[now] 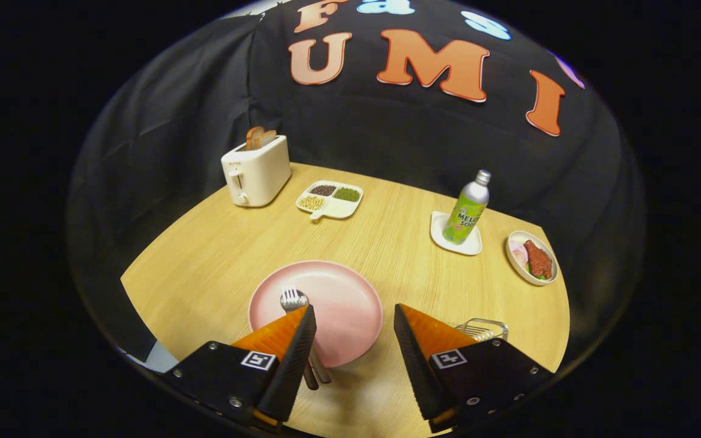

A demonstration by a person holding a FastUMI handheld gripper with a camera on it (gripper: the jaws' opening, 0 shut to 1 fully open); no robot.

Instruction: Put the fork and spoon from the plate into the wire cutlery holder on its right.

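A pink plate point(338, 298) lies on the wooden table just ahead of my fingers. On its left part rest a metal fork point(292, 298) and what looks like the spoon beneath it, heads pointing away; their handles point(317, 372) run back under my left finger point(289, 340). The wire cutlery holder point(483, 329) stands to the right of the plate, mostly hidden behind my right finger point(423, 340). My gripper point(353, 313) hovers open over the plate's near edge, with nothing between its fingers.
Beyond the plate stand a cream toaster point(256, 171) with bread in it, a divided white dish point(330, 199) of beans, a green soda bottle point(466, 210) on a white coaster, and a small bowl point(532, 258) of food at the far right.
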